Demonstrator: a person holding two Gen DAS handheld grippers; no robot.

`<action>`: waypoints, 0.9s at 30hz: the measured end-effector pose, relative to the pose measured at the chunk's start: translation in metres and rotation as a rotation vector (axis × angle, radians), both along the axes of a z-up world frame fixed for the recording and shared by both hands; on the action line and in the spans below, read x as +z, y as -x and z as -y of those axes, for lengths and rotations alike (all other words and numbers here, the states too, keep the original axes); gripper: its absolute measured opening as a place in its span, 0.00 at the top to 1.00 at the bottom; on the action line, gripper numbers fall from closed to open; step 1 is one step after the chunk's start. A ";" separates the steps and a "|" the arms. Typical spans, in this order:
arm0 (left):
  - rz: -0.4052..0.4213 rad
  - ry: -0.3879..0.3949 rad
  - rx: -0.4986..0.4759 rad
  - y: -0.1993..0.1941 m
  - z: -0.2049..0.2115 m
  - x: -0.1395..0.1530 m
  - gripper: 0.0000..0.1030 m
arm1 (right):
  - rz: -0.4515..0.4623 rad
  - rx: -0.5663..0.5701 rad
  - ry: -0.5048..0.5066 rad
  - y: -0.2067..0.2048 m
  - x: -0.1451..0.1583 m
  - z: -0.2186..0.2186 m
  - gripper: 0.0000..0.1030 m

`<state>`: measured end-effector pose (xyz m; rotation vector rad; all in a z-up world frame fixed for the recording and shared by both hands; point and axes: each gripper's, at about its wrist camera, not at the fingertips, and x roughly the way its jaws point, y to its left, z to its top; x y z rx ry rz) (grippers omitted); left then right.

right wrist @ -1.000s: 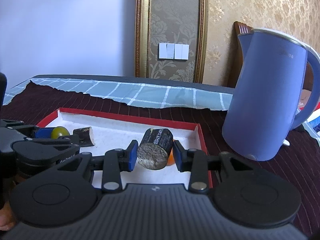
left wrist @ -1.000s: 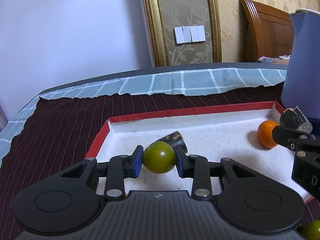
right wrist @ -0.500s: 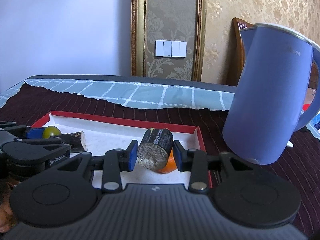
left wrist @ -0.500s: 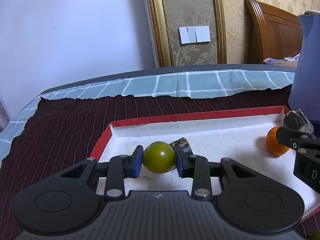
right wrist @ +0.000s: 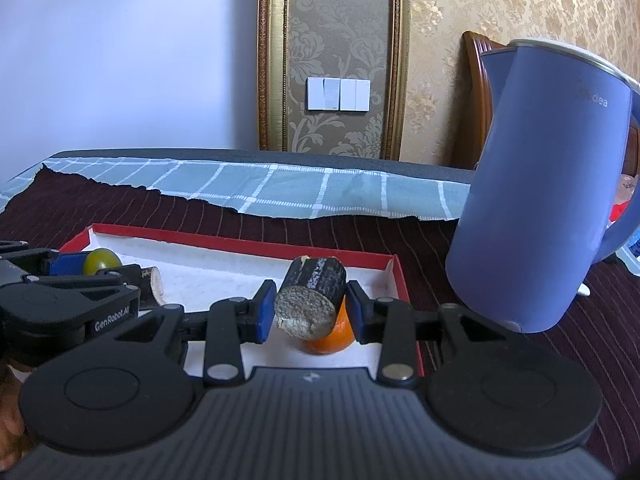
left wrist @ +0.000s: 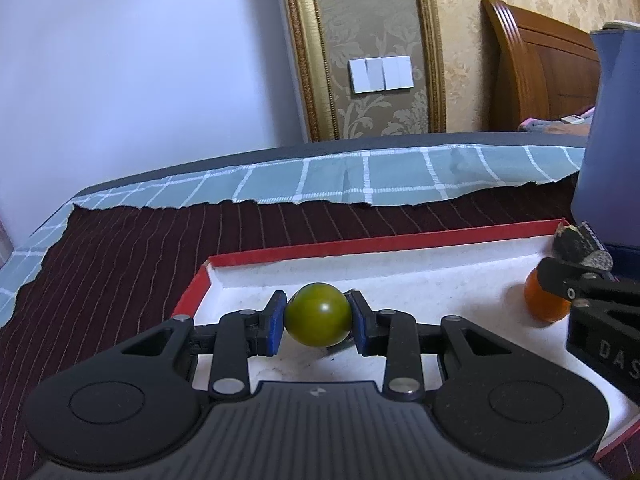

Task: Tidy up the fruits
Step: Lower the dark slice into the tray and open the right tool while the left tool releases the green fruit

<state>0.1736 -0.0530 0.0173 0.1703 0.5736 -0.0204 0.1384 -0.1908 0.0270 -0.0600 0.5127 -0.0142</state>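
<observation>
Two grippers over tray — left gripper pinching green fruit, right gripper pinching dark stub

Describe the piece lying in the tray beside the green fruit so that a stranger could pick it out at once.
Start at the red-rimmed tray left of the blue kettle. Near its left end the left gripper holds a green fruit; just right of it lies a short dark sugarcane piece. Unlike the stubbier piece in the right gripper, it shows a pale cut end.
</observation>
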 end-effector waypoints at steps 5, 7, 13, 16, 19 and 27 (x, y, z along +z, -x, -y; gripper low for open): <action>0.000 -0.019 -0.011 -0.005 0.007 -0.001 0.68 | -0.017 -0.012 0.002 -0.009 -0.001 0.001 0.66; -0.003 -0.021 -0.013 -0.006 0.009 0.000 0.68 | -0.020 -0.017 0.000 -0.012 -0.003 0.002 0.66; -0.005 -0.033 -0.023 -0.009 0.017 0.000 0.68 | -0.010 -0.028 -0.016 -0.015 -0.004 0.007 0.66; -0.004 -0.036 -0.024 -0.010 0.021 0.000 0.68 | -0.006 -0.033 -0.025 -0.016 -0.005 0.010 0.66; -0.004 -0.043 -0.028 -0.011 0.025 0.000 0.68 | -0.009 -0.037 -0.051 -0.017 -0.007 0.016 0.66; -0.004 -0.058 -0.038 -0.012 0.035 -0.003 0.68 | -0.006 -0.048 -0.081 -0.017 -0.009 0.023 0.66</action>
